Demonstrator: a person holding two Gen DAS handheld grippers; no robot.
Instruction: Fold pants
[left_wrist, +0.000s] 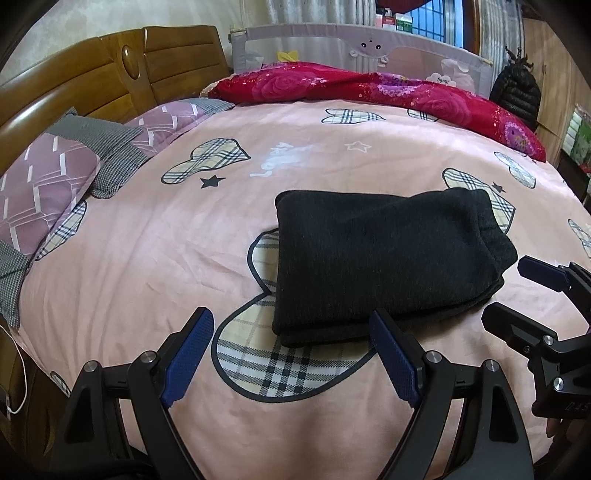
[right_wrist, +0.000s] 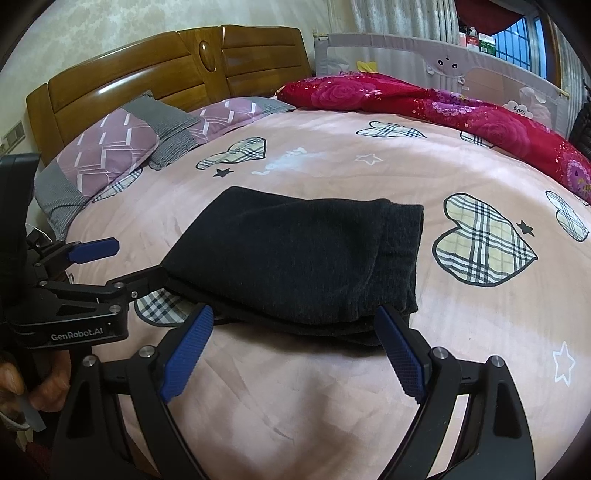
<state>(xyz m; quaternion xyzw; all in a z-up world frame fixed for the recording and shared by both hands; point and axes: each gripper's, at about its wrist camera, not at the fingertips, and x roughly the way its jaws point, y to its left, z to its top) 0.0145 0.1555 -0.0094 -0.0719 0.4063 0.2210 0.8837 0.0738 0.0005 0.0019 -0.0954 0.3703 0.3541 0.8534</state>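
The black pants (left_wrist: 388, 258) lie folded into a thick rectangular bundle on the pink bed cover (left_wrist: 147, 258). My left gripper (left_wrist: 291, 350) is open and empty, just short of the bundle's near left edge. My right gripper (right_wrist: 295, 347) is open and empty at the bundle's near edge; the pants (right_wrist: 295, 258) lie just beyond its fingertips. The right gripper also shows in the left wrist view (left_wrist: 513, 291), open beside the bundle's right end. The left gripper shows in the right wrist view (right_wrist: 129, 262), open at the bundle's left corner.
Two purple and grey pillows (left_wrist: 48, 184) lie at the wooden headboard (left_wrist: 110, 70) on the left. A red floral quilt (left_wrist: 388, 92) is bunched along the far side by a grey bed rail (left_wrist: 351, 44). A black jacket (left_wrist: 517, 92) hangs at the far right.
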